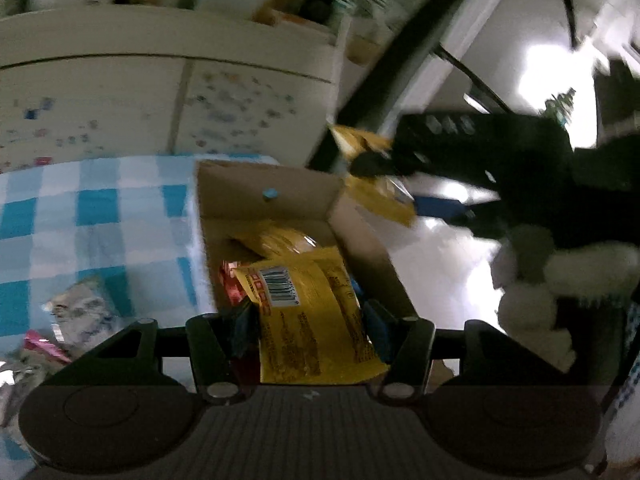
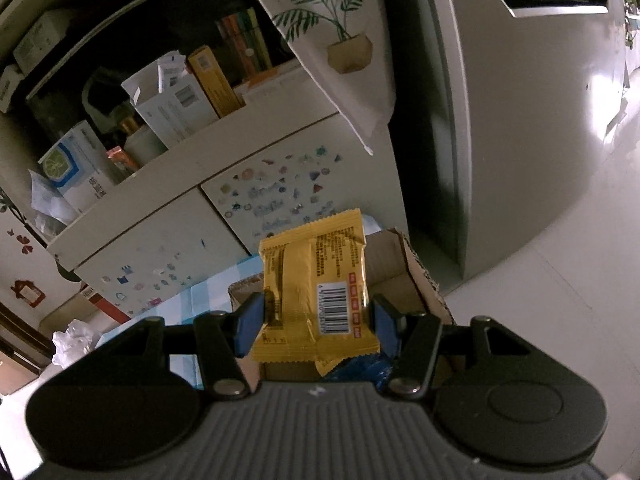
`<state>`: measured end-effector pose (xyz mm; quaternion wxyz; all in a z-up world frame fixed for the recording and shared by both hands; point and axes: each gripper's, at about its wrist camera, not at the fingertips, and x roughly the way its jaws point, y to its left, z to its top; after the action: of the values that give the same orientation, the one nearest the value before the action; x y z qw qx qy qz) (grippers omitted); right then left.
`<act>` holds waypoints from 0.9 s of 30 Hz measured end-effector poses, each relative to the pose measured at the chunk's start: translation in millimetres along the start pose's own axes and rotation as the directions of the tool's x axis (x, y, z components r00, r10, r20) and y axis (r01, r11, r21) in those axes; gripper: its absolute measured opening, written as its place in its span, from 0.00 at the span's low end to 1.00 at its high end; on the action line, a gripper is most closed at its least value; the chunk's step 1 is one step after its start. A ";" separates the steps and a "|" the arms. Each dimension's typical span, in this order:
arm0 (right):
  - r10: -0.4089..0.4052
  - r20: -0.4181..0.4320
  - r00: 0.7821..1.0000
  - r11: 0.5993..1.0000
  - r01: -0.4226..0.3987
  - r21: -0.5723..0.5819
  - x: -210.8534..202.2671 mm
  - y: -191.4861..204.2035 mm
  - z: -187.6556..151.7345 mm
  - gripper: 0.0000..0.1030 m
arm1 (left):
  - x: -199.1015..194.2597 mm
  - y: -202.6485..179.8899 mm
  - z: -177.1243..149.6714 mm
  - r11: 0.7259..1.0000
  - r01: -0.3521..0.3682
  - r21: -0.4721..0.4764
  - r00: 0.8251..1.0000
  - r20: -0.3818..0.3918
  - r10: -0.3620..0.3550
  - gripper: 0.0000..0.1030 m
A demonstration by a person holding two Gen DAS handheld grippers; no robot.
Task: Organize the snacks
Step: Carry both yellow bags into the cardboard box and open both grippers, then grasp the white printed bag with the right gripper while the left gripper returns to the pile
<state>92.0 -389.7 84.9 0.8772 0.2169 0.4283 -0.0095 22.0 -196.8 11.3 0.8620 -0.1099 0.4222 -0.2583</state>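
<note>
The left gripper (image 1: pixel 308 320) is clamping a yellow snack packet (image 1: pixel 316 320) above an open cardboard box (image 1: pixel 268 200). The right gripper (image 2: pixel 316 320) is squeezing a second yellow packet (image 2: pixel 316 280) between its blue pads.

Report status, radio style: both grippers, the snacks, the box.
Left gripper shut on yellow packet. Right gripper shut on another yellow packet. Cardboard box open below, snacks inside. Nothing blocking.

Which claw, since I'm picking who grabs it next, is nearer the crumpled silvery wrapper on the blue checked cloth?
Left. The left claw, holding a yellow packet, is just right of the silvery wrapper; the right claw is across the brown cardboard box.
</note>
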 end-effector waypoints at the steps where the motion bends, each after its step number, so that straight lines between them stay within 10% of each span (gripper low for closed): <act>1: -0.001 -0.003 1.000 1.000 0.001 0.000 0.0 -0.1 0.0 0.59 | 4.6 -2.2 -1.0 1.000 0.007 0.004 1.000 -0.012 -0.007 0.61; 11: -0.011 -0.006 1.000 1.000 0.011 0.023 -0.3 -3.2 0.6 0.72 | 20.6 0.3 -8.5 1.000 0.015 -0.007 0.997 -0.071 -0.016 0.86; 27: 0.018 -0.031 0.999 0.999 -0.020 -0.040 6.4 17.0 -5.5 0.72 | -21.6 39.9 8.0 0.999 -0.039 -0.024 0.999 -0.030 0.038 0.87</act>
<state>95.3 -371.1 83.4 0.8749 0.2033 0.4395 0.0108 31.4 -151.8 14.5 0.8590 -0.1085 0.4402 -0.2378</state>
